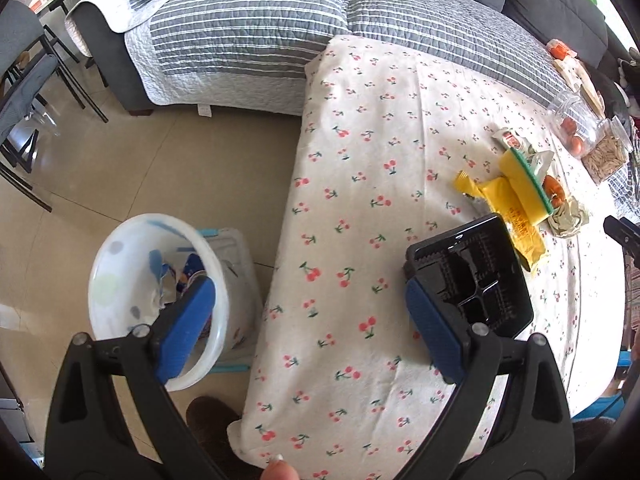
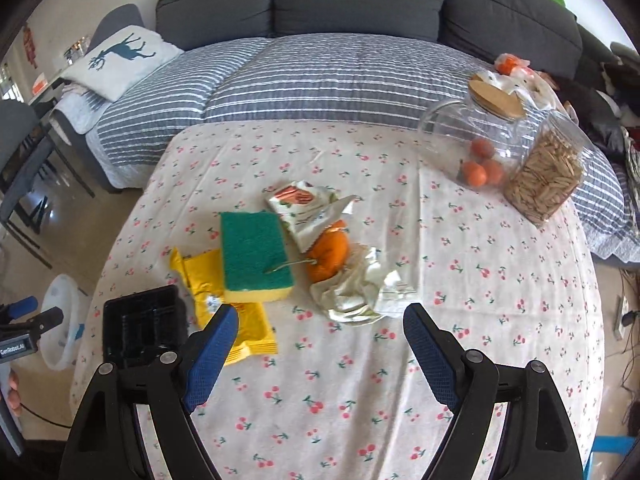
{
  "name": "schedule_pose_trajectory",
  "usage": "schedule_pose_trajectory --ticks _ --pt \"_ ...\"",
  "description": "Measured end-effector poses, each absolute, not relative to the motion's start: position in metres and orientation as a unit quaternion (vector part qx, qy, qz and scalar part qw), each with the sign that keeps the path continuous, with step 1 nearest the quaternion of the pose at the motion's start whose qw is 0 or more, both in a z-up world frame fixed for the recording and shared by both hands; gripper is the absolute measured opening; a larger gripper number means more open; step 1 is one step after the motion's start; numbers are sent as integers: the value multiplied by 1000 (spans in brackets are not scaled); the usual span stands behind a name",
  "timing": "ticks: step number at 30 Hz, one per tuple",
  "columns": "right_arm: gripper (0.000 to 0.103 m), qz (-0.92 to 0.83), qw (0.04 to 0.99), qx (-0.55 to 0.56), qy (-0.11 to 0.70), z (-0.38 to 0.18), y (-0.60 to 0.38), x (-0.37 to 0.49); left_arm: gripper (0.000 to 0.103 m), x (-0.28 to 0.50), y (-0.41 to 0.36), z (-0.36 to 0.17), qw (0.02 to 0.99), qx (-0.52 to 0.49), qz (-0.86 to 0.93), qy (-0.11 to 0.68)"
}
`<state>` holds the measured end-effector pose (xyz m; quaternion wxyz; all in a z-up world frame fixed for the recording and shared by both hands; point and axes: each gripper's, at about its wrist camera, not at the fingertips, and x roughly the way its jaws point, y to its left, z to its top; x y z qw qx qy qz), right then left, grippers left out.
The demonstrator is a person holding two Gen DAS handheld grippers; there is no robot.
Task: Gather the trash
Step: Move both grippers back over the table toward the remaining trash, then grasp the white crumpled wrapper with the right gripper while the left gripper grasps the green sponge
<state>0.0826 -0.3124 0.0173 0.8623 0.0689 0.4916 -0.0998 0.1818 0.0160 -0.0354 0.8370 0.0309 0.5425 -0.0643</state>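
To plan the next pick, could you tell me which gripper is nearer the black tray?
Left. The left gripper hangs beside the black tray; the right gripper hovers further off.

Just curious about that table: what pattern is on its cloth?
The tablecloth is white with small red cherries on green stems, clearest in the right wrist view.

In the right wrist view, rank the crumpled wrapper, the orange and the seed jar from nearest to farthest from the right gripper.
1. Crumpled wrapper, just ahead of the right gripper.
2. Orange, behind the wrapper.
3. Seed jar, far right, at the table's back.
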Motion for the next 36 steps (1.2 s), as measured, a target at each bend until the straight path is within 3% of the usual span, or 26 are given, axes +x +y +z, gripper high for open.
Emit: schedule_pose_trajectory --ticks 13,16,18,24,36 --pt "84 -119 826 109 540 -39 -354 112 96 202 -34 -40 837 15 -79 541" --pt "77 -110 825 119 542 -48 -357 117 96 203 -41 -43 835 14 -84 544" --pt "65 -92 824 140 541 -53 -357 121 96 203 -45 -44 834 16 -87 545" --pt "42 -68 831 128 537 -48 -347 119 96 199 -59 -44 836 25 -97 539" --pt "40 -41 839 176 513 -12 -384 70 96 200 -125 -37 832 44 -140 535"
